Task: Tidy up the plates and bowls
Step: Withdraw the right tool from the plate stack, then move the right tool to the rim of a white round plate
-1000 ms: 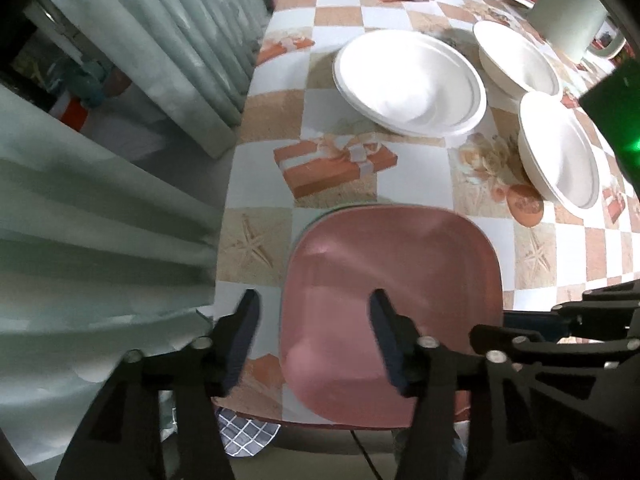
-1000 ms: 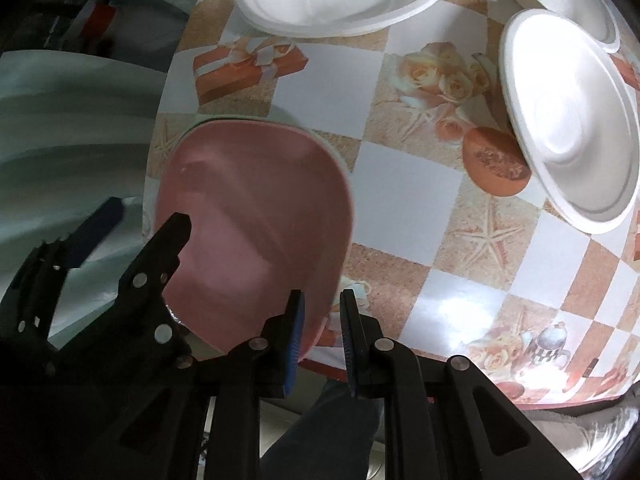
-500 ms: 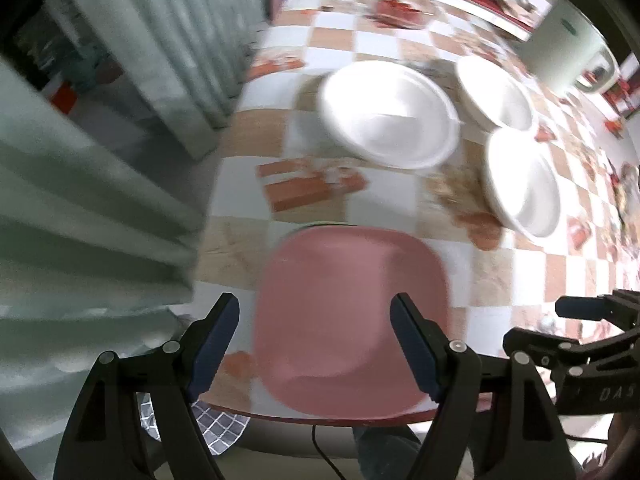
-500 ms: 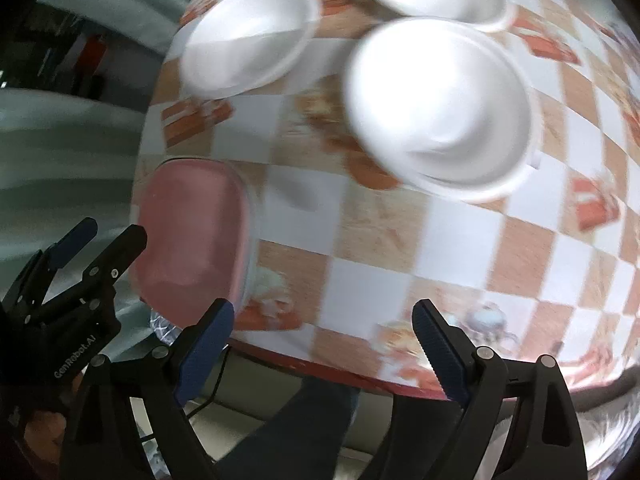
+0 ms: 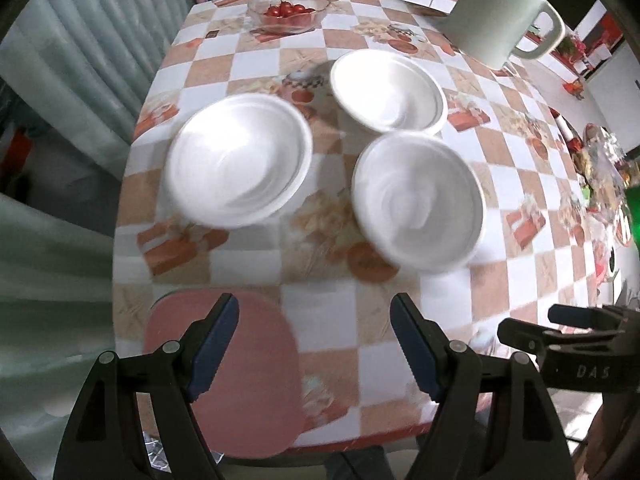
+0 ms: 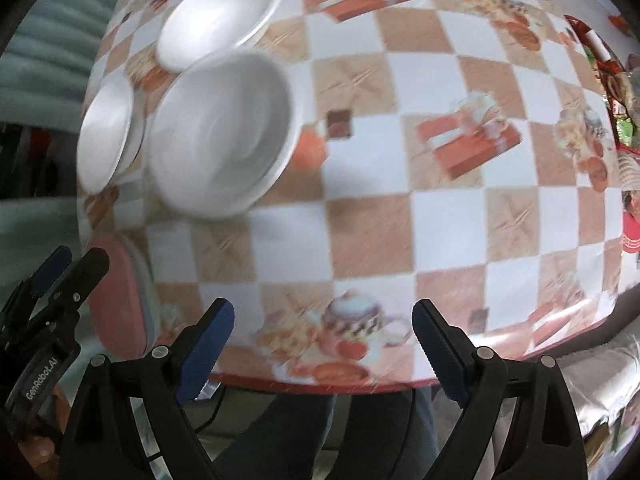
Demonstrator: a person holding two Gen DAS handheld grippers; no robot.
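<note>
A pink square plate (image 5: 244, 364) lies flat at the table's near left corner, on top of a pale plate whose rim just shows. Beyond it stand three white foam bowls: one on the left (image 5: 238, 170), one at the back (image 5: 388, 90), one on the right (image 5: 418, 204). My left gripper (image 5: 316, 312) hangs open above the table's front edge, its left finger over the pink plate, holding nothing. My right gripper (image 6: 324, 312) is open and empty over bare tablecloth, to the right of the pink plate (image 6: 120, 300) and the nearest white bowl (image 6: 224, 132).
A glass bowl of cherry tomatoes (image 5: 286, 14) and a white kettle (image 5: 500, 12) stand at the far end. Clutter lines the table's right side (image 5: 600, 168). A curtain (image 5: 60, 120) hangs to the left. The table's front edge (image 6: 320, 384) is close, with a person's legs below it.
The right gripper opened wide from nearly shut at the pink plate's edge. The left gripper opened wider. Both then swung right, away from the pink plate, which stays on the table.
</note>
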